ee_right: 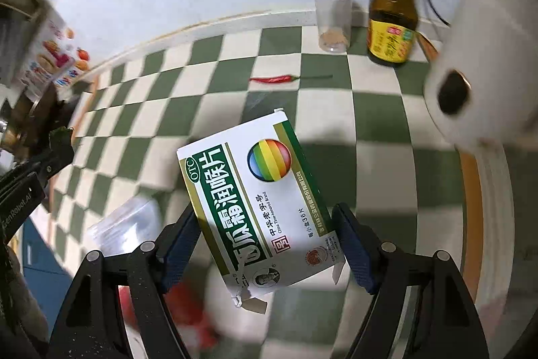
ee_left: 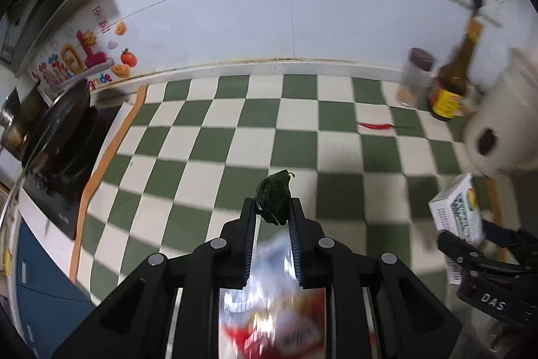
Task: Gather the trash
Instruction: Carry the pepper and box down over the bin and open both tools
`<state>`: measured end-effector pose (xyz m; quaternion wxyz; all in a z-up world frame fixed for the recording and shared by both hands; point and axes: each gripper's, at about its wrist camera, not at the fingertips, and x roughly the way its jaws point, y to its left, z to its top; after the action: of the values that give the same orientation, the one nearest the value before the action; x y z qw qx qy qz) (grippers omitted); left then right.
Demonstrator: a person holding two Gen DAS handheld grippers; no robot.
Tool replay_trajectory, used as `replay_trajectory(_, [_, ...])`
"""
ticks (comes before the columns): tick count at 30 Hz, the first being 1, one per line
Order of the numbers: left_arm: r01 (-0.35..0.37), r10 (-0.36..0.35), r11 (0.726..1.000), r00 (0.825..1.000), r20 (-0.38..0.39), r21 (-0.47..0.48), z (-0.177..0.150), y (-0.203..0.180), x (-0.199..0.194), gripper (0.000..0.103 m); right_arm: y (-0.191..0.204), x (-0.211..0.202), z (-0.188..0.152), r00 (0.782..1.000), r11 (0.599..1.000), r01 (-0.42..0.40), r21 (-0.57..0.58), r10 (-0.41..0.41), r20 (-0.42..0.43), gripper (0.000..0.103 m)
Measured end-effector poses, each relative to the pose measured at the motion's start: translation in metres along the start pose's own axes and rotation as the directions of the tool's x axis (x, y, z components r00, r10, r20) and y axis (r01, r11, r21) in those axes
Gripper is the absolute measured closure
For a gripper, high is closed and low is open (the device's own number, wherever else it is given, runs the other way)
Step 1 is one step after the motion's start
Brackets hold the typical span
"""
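Left gripper [ee_left: 273, 207]: clamped on a crumpled dark green leaf scrap [ee_left: 274, 200], held above the checked surface [ee_left: 201, 140].
Right gripper [ee_right: 265, 244]: grips a white-and-green medicine box [ee_right: 255, 201] with a rainbow ball; flaps torn open.
Middle: red chili [ee_right: 274, 79] lying flat.
Far right: spice jar [ee_right: 333, 17], brown bottle [ee_right: 391, 22].

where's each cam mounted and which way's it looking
Left wrist: on the left gripper, looking down along its jaws at the checkered counter; jaws shut on a dark green scrap; the right gripper shows at the right edge.
Right wrist: on the right gripper, looking down at the same counter; jaws clamp a lozenge box; the left gripper shows at left.
Shared: red chili, brown bottle, jar.
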<state>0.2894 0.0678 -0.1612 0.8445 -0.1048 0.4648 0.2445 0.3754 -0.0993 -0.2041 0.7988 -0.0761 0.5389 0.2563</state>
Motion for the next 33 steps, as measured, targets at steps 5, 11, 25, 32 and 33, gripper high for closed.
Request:
replay_trajectory(5, [0.070, -0.071, 0.997, 0.997, 0.023, 0.040, -0.065, 0.029, -0.060, 0.087, 0.025, -0.068, -0.090, 0.999, 0.999, -0.016, 0.042, 0.014, 0.038, 0.024])
replay_trajectory(11, [0.128, -0.125, 0.988, 0.992, -0.037, 0.092, -0.162, 0.069, -0.096, 0.087, 0.067, -0.117, -0.208, 0.999, 0.993, -0.017, 0.115, 0.014, 0.029, 0.024])
replay_trajectory(25, [0.150, -0.156, 0.987, 0.843, -0.514, -0.054, -0.353, 0.105, 0.064, 0.087, 0.073, 0.023, -0.424, 0.954, 0.977, 0.074, 0.198, -0.012, -0.301, 0.025])
replay_trajectory(32, [0.148, -0.227, 0.973, 0.747, -0.625, -0.177, -0.433, 0.092, 0.214, 0.087, 0.038, 0.189, -0.502, 0.918, 0.972, 0.103, 0.213, -0.010, -0.397, 0.025])
replay_trajectory(33, [0.145, -0.224, 0.974, 0.738, -0.636, -0.175, -0.445, 0.086, 0.236, 0.087, 0.032, 0.215, -0.514, 0.911, 0.969, 0.107, 0.224, -0.005, -0.412, 0.025])
